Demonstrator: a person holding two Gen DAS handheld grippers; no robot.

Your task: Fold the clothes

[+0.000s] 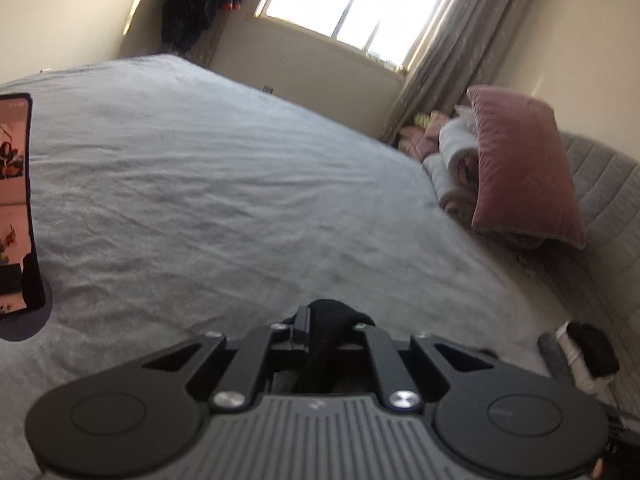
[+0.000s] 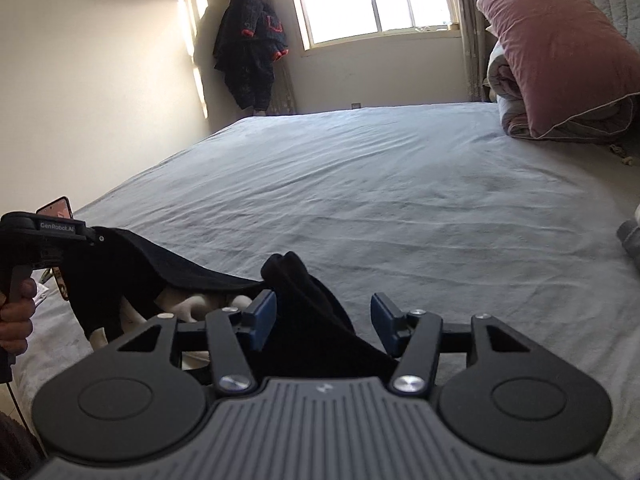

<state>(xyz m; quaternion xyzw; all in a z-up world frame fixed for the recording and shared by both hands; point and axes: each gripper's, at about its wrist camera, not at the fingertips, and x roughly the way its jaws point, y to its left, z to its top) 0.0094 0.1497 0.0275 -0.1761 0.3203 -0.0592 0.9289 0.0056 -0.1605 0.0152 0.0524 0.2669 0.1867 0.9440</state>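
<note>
A black garment [image 2: 168,276] hangs in the air above the near edge of the grey bed [image 2: 400,184]. My left gripper [image 1: 326,326] is shut on one corner of it, a black bunch [image 1: 328,320] between its fingers; the same gripper shows at the left of the right wrist view [image 2: 94,236], holding the cloth up. My right gripper [image 2: 324,320] is open, its blue pads [image 2: 262,316] apart, with another bunch of the black garment [image 2: 296,300] lying between the jaws against the left pad.
A pink pillow [image 2: 560,48] and rolled bedding [image 2: 504,80] lie at the head of the bed, right. A phone [image 1: 14,204] stands at the left. A dark garment [image 2: 252,52] hangs by the window. A grey headboard [image 1: 600,200] is at the right.
</note>
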